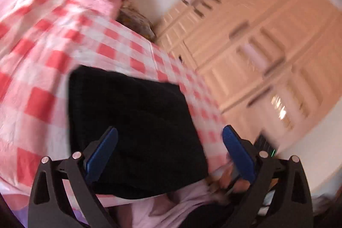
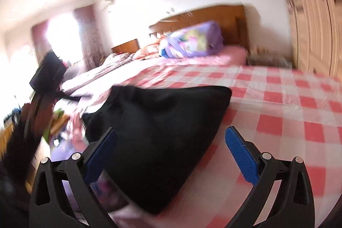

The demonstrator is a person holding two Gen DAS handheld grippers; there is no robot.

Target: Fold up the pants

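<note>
The black pants point(image 1: 132, 121) lie folded into a compact dark block on the red-and-white checked bedsheet point(image 1: 42, 99), near the bed's edge. My left gripper point(image 1: 171, 138) hovers over them with its blue pads point(image 1: 104, 151) spread wide and pressing on nothing. In the right wrist view the same black pants point(image 2: 162, 121) fill the middle. My right gripper point(image 2: 171, 136) stands open in front of them, and its blue pads point(image 2: 241, 157) are clear of the cloth. Both views are motion-blurred.
A purple patterned pillow point(image 2: 192, 40) and a wooden headboard point(image 2: 213, 16) are at the bed's far end. Cream wardrobe doors point(image 1: 256, 46) run along the bed's side. A dark blurred shape point(image 2: 47, 74) hangs at the left of the right wrist view. Pink cloth point(image 1: 171, 206) sits below the bed edge.
</note>
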